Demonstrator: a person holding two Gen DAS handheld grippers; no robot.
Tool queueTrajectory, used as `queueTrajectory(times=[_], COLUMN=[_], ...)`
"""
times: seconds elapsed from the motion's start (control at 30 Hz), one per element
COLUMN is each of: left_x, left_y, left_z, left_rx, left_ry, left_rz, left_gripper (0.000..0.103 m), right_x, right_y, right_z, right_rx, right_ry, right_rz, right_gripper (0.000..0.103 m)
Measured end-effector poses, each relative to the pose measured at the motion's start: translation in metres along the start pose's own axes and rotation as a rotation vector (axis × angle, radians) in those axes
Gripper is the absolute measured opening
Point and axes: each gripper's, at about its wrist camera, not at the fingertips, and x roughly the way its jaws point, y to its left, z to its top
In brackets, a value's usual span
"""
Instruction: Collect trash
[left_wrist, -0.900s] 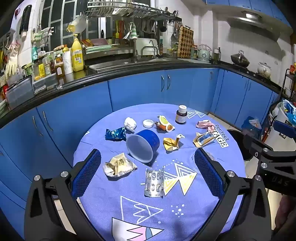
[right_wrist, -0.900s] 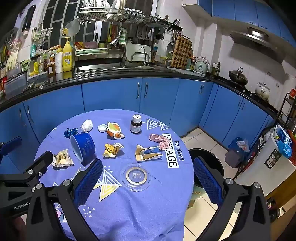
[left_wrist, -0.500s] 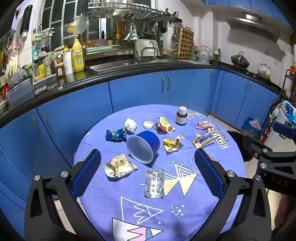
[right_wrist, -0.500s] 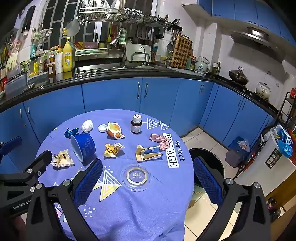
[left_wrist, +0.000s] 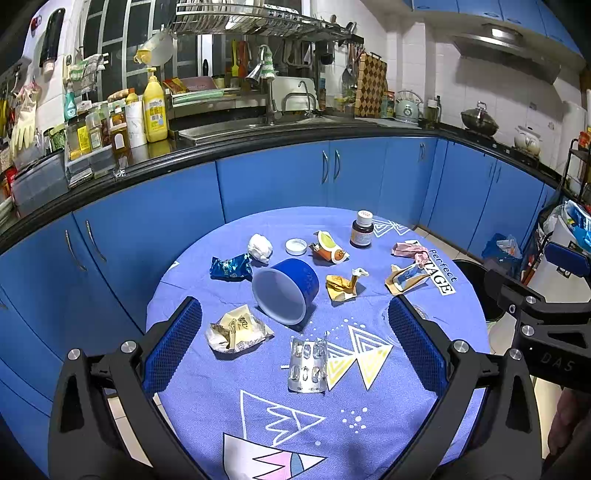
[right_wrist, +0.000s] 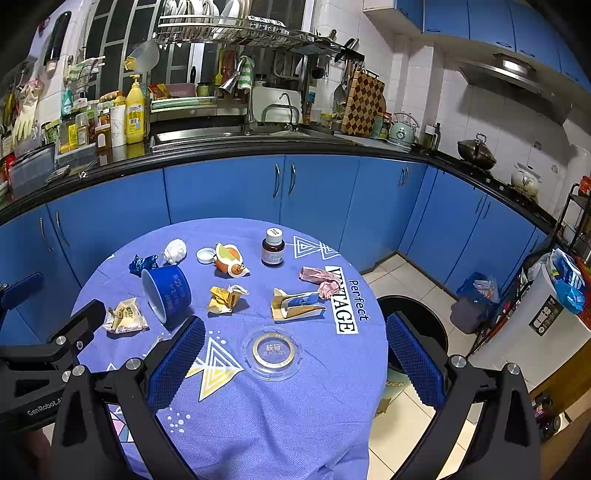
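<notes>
both sets of jaws wide apart, empty, above round blue-clothed desk (left_wrist: 369, 435); bare near edge; one tipped blue cup (left_wrist: 286, 290), one brown bottle (left_wrist: 362, 229).

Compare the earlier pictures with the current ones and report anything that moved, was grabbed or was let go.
Nothing visibly changed. Both tongs, left and right, hang open and empty over the round blue-clothed table. The tipped blue cup, the silver blister pack, the crumpled wrappers and the brown medicine bottle all lie where they were.
</notes>
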Motion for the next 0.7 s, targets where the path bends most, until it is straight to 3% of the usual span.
queueTrajectory(times=[0.7], left_x=[0.003], left_y=[0.0003], left_z=[-0.004], left_rx=[-0.001], left_ry=[0.004], left_rz=[-0.005], left_gripper=[0.099], right_x=[-0.0008], right_y=[0.0001], right_z=[-0.0003], right_rx=[0.0], right_ry=[0.0], right_rz=[0.001], right_gripper=[0.096])
